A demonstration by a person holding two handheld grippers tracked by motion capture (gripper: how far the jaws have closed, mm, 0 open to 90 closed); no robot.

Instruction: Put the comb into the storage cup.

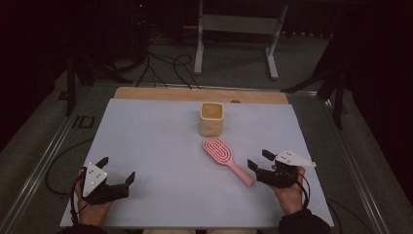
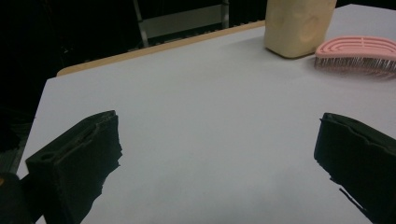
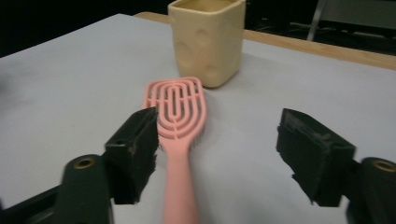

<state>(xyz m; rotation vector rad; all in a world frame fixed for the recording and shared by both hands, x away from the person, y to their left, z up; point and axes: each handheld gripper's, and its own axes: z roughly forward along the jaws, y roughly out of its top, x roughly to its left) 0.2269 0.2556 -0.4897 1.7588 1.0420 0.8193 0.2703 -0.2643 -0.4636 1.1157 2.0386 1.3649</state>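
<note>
Right gripper: held at the table's near right; jaws spread wide, nothing between them; left jaw just beside the hairbrush handle in the right gripper view.
Left gripper: near left corner, jaws wide apart over bare surface, well apart from the brush.
Hairbrush: pink, vented head, lying flat mid-table, bristles down, handle end toward the right gripper.
Cup: cream, square, upright, just beyond the brush head.
Table: pale cover, wooden far edge.
</note>
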